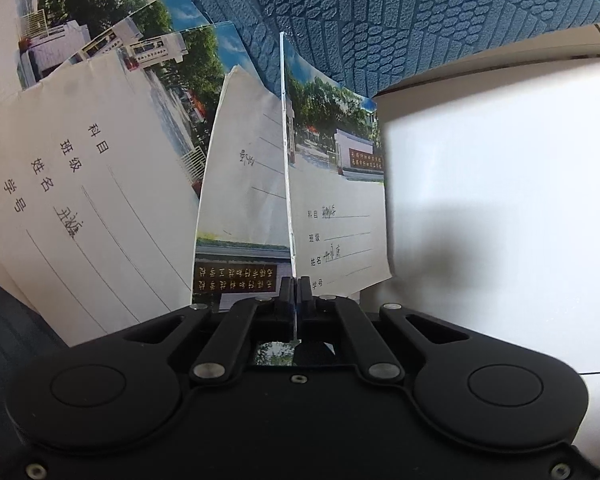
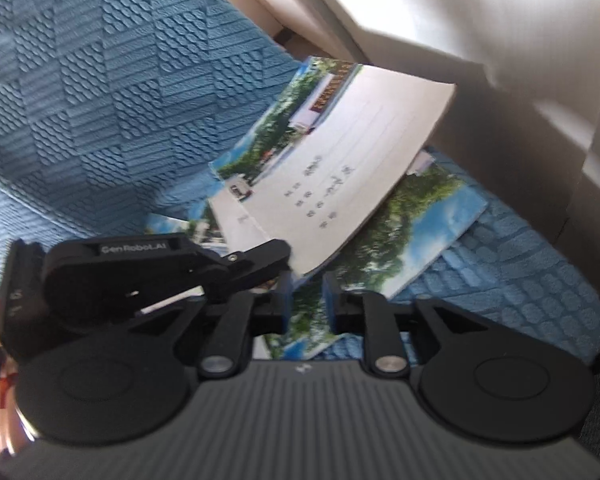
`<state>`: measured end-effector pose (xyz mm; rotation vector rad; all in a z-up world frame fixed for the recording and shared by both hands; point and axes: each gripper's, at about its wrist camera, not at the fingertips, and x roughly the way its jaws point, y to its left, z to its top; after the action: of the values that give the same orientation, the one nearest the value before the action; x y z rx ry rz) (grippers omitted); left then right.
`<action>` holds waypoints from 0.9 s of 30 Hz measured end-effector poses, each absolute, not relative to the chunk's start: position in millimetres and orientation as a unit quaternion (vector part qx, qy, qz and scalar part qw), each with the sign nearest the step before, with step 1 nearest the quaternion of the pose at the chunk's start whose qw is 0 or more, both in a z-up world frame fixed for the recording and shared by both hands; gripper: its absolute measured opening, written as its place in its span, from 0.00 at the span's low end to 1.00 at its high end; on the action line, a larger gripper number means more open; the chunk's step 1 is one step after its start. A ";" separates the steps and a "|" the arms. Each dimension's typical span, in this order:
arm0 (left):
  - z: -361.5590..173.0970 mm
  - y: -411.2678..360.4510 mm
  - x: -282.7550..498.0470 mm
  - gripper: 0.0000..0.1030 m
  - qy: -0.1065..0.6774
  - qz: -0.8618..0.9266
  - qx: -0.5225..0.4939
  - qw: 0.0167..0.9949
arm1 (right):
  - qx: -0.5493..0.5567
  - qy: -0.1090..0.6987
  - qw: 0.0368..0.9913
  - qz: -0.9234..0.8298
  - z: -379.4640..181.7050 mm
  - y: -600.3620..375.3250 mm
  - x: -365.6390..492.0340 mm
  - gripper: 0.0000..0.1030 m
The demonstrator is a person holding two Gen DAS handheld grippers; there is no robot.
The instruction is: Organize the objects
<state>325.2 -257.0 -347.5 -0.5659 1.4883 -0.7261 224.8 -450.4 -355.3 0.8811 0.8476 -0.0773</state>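
Note:
My left gripper (image 1: 296,288) is shut on the edge of a thin exercise book (image 1: 336,200) with a school photo cover and a white name panel, held on edge above the blue textured mat (image 1: 380,8). Several more such books (image 1: 100,184) lie fanned out to its left. In the right wrist view the left gripper (image 2: 276,256) holds that lifted book (image 2: 332,172) over other books (image 2: 420,224) on the mat. My right gripper (image 2: 307,300) is open and empty, just below the lifted book's near corner.
A white box or board (image 1: 500,200) stands right of the held book. White walls or panels (image 2: 480,40) rise at the far right. The blue mat (image 2: 80,100) spreads to the left.

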 end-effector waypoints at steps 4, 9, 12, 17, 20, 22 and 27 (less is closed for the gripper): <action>-334.8 -249.7 325.9 0.00 0.642 -0.327 -0.250 0.647 | 0.489 0.364 0.793 -0.028 -361.7 -462.9 220.1 0.52; -325.9 -238.0 325.3 0.00 0.638 -0.330 -0.256 0.647 | 0.650 0.314 0.692 -0.001 -390.5 -482.5 213.4 0.53; -321.3 -231.1 324.2 0.00 0.635 -0.330 -0.260 0.648 | 0.669 0.312 0.674 0.007 -395.3 -481.9 220.9 0.53; -321.0 -233.2 330.8 0.00 0.633 -0.326 -0.266 0.650 | 0.675 0.313 0.668 -0.009 -401.6 -484.0 236.2 0.53; -321.0 -231.8 334.3 0.00 0.634 -0.324 -0.271 0.648 | 0.674 0.299 0.674 -0.032 -406.0 -489.6 244.6 0.53; -320.4 -229.8 334.6 0.00 0.634 -0.325 -0.272 0.647 | 0.669 0.293 0.681 -0.043 -409.6 -494.2 247.1 0.51; -323.0 -231.6 338.3 0.01 0.634 -0.320 -0.265 0.653 | 0.667 0.306 0.678 -0.049 -421.2 -492.3 250.7 0.15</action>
<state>338.3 -231.6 -323.0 -0.6011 1.4377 -0.7267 250.7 -492.3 -421.2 1.4989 0.6872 -0.1106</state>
